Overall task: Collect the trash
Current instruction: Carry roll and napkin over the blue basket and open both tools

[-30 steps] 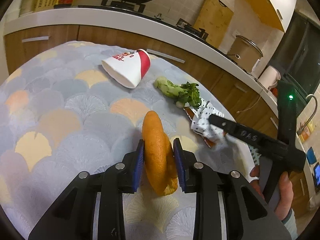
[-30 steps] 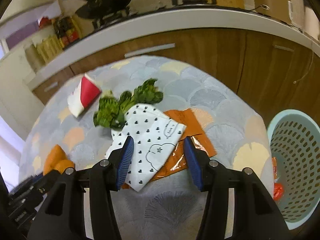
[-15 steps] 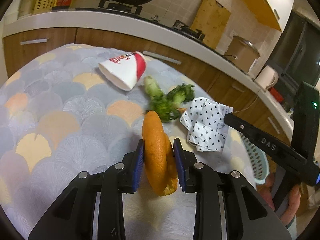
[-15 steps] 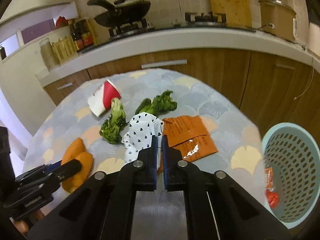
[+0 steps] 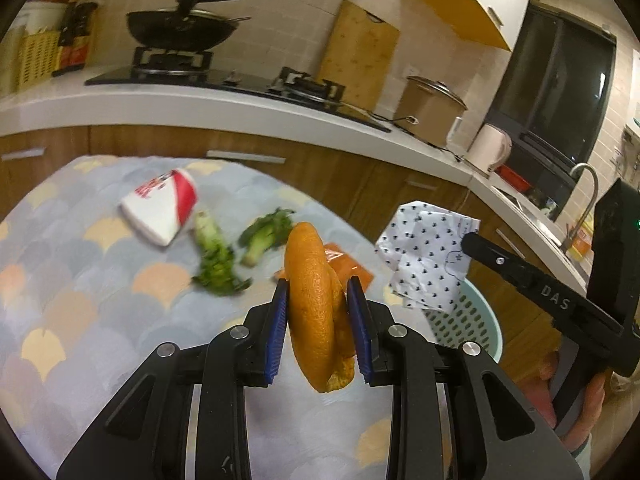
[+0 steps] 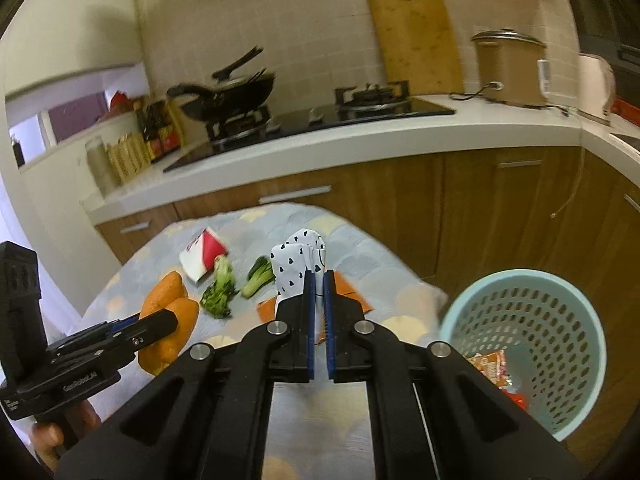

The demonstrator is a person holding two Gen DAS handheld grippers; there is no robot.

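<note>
An orange peel is pinched between the blue pads of the left gripper at lower centre of the left wrist view, lifted clear of the table. A white wrapper with black hearts is clamped in the right gripper, whose pads are nearly closed on it; in the left wrist view it's seen hanging at centre right, just above the rim of the pale blue basket.

The basket is found at lower right of the right wrist view, past the table's right edge, with wooden cabinet fronts behind it. Some red and orange packaging is already lying inside. Open floor between table and cabinets is pretty narrow there.

Left on the patterned cloth: a tipped red and white paper cup at upper left, 2 bits of green vegetable beside it, and an orange packet partly hidden behind the peel.

"DAS" can be read on the right gripper's arm in the left wrist view. The cup's red print is too blurred to make out.
</note>
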